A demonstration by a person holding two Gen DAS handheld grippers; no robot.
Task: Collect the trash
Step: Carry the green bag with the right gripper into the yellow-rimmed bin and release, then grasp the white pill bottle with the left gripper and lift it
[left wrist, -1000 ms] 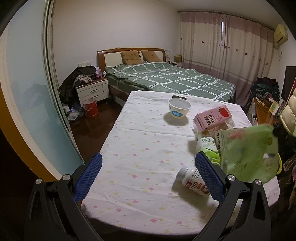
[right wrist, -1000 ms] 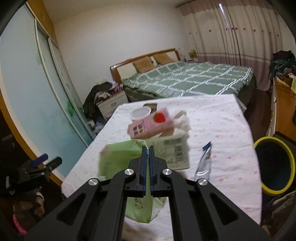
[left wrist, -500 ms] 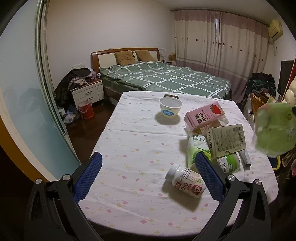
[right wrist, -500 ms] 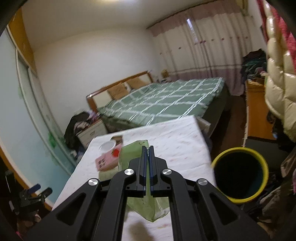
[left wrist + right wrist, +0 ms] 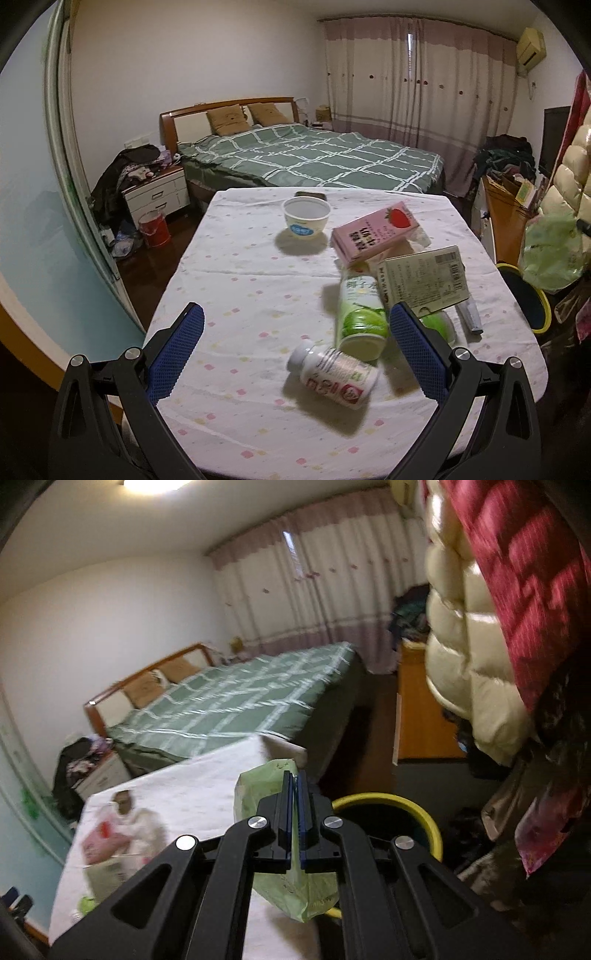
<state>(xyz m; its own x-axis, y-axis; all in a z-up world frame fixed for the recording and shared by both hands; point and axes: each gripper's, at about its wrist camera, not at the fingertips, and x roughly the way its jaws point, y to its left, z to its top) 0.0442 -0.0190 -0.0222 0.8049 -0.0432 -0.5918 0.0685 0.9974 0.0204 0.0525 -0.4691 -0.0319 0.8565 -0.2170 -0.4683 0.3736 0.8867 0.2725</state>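
Right tool clamped on green bag

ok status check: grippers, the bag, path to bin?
Right gripper shut on green bag, by the yellow bin. Left gripper open, empty, over table. Nothing blocking the bin.

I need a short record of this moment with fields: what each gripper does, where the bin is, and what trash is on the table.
right gripper: shut on green bag, beside yellow bin
left gripper: open, empty, over table
bin place: on floor beside table
trash on table: bowl, pink carton, green bottle, white bottle, flat box
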